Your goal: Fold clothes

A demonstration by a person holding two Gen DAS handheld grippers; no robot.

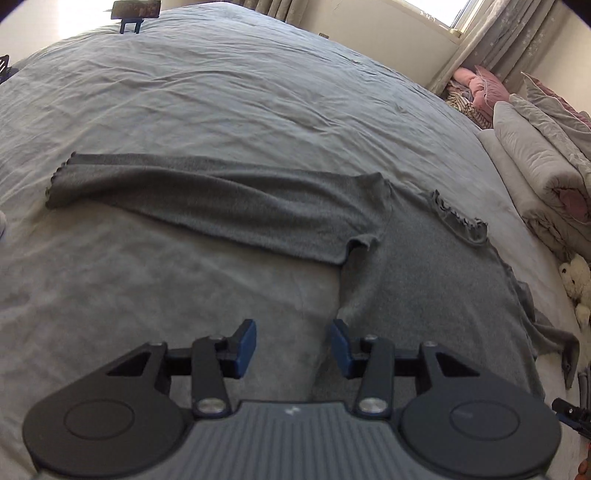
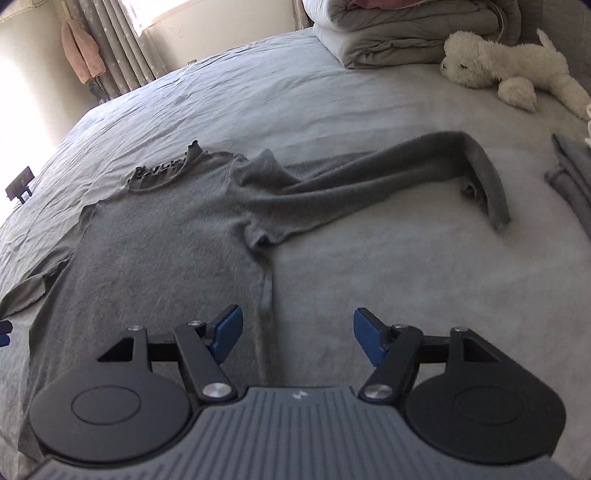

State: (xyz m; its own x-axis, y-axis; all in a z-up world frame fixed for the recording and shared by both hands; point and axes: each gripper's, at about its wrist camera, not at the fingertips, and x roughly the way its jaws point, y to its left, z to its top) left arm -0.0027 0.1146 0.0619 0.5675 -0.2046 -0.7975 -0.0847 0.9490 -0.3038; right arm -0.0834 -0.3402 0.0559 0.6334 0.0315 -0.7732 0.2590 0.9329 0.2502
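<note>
A grey long-sleeved top (image 1: 424, 277) lies flat on the grey bed sheet (image 1: 221, 92), its frilled collar (image 1: 458, 221) pointing away from me. One sleeve (image 1: 221, 199) stretches straight out to the left. My left gripper (image 1: 293, 334) hovers open over the sheet at the top's side edge, nothing between its blue pads (image 1: 247, 339). In the right wrist view the top (image 2: 159, 240) fills the left half, and its other sleeve (image 2: 369, 173) runs right with the cuff end (image 2: 491, 184) bent back. My right gripper (image 2: 297, 325) is open above the top's side seam (image 2: 266, 295), holding nothing.
A rolled grey duvet (image 2: 388, 33) and a white plush toy (image 2: 506, 66) lie at the head of the bed. Folded grey clothing (image 2: 572, 177) sits at the right edge. A phone on a blue stand (image 1: 136, 11) stands at the far side. Curtains (image 1: 517, 40) hang behind.
</note>
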